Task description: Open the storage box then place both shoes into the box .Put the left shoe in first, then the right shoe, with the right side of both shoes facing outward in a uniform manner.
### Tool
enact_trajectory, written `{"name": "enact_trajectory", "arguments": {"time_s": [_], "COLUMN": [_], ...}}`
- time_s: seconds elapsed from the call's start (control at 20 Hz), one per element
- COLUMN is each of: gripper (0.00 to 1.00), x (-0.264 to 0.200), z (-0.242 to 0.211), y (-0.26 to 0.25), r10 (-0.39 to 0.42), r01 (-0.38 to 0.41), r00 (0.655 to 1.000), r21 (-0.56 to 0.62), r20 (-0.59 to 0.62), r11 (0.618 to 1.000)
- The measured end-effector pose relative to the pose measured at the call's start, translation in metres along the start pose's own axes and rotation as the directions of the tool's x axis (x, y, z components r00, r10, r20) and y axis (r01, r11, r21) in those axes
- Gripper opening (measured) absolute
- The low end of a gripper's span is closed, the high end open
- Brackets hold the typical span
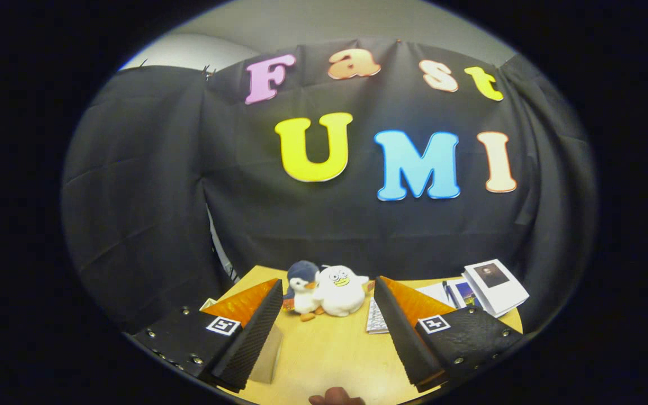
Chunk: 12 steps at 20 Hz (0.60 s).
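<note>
Hovering tool [327, 332], fingers spread wide, nothing between; plush toys [327, 291] beyond.

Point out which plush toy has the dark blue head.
The penguin plush, beyond the open gripper; the toy touching it, the round plush, is all white.

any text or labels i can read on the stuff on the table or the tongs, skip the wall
None can be read.
Square coded marker on one finger of the open tongs: a pattern, no legible word.
Square coded marker on the other finger: likewise.
Stack of booklets beyond the fingers: cover picture, any print too small.
Printed sheet on the table: too blurred.
Two plush toys: no lettering seen.
</note>
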State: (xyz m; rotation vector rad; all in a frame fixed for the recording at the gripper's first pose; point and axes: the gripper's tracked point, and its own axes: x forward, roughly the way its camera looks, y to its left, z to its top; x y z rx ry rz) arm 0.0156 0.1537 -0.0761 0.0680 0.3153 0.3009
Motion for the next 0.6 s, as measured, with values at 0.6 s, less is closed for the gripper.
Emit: {"name": "enact_trajectory", "arguments": {"time_s": [0.6], "gripper": [0.99], "x": [-0.035], "z": [0.046], "y": [-0.094], "r10": [-0.153], "r01": [0.153], "r00": [0.959], "r21": [0.018], "r20": [0.238], "r11": [0.988]}}
